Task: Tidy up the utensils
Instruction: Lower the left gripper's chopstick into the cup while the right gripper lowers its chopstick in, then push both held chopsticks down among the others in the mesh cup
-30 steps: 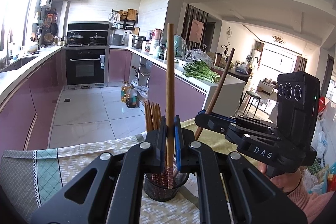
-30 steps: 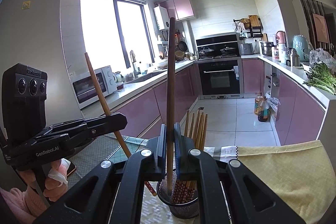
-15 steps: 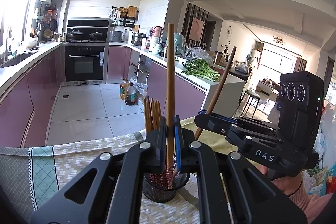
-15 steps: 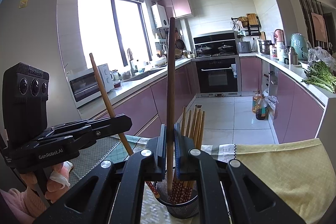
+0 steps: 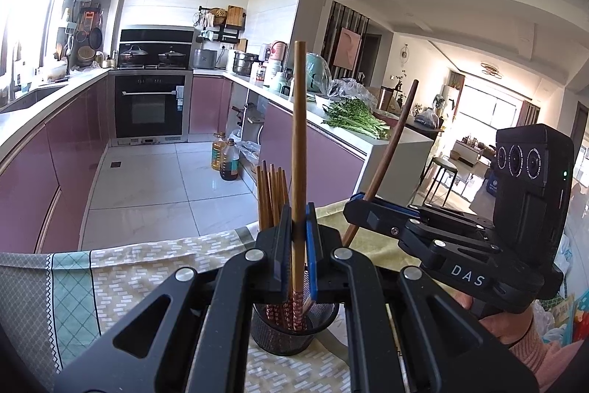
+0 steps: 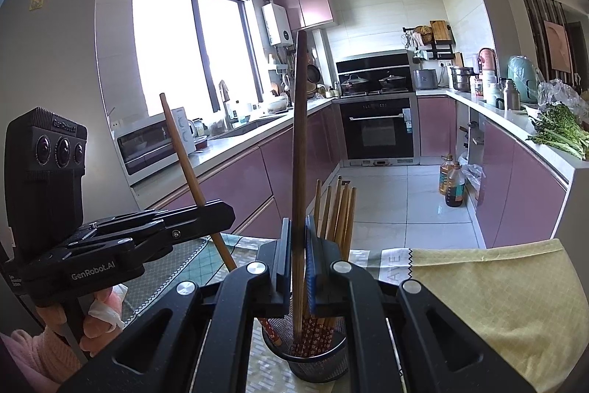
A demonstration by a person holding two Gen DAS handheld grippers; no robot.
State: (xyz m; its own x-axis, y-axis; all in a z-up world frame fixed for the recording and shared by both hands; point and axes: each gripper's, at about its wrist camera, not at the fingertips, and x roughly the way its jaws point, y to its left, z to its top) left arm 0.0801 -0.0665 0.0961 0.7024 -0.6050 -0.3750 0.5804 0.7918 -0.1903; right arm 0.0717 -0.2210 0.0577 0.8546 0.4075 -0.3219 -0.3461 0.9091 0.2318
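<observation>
A: Left wrist view first — what has the left gripper [image 5: 298,245] got?

B: Its fingers are clamped on one chopstick [image 5: 299,150], standing nearly upright, patterned tip down inside the mesh holder [image 5: 291,330] at six o'clock, right under the fingers. The other chopsticks [image 5: 271,194] poke up at eleven o'clock. The right gripper [image 5: 359,205] sits at three o'clock, pinching its own chopstick, tilted toward one o'clock.

A: And the right wrist view?

B: Same story: the right gripper [image 6: 297,245] is closed on a dark chopstick [image 6: 300,142], long axis vertical, lower end already in the holder [image 6: 316,360]. The left gripper [image 6: 221,212] is at nine o'clock.

A: Anything different from a second ago?

B: Barely — both hands hold their place and both grips stay shut. Letting go looks like the next thing, and both seem equally ready.
</observation>
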